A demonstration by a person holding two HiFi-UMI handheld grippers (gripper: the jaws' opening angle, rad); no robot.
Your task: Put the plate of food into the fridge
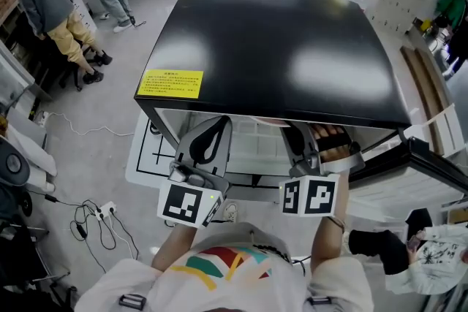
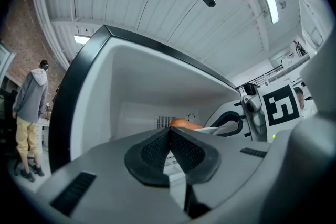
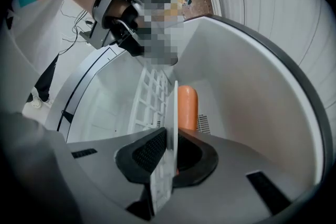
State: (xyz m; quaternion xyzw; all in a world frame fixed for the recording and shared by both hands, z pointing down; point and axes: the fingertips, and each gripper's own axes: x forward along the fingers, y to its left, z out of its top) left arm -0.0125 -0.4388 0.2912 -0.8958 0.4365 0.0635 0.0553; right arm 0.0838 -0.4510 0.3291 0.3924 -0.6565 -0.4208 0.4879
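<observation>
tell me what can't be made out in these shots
- the fridge shelves: in the head view the black fridge top covers most of them.
- the plate: edge-on in the right gripper view, held by the right hand-held gripper; its food beyond one orange piece is hidden.
- the fridge door: cut off by the head view's right edge.
</observation>
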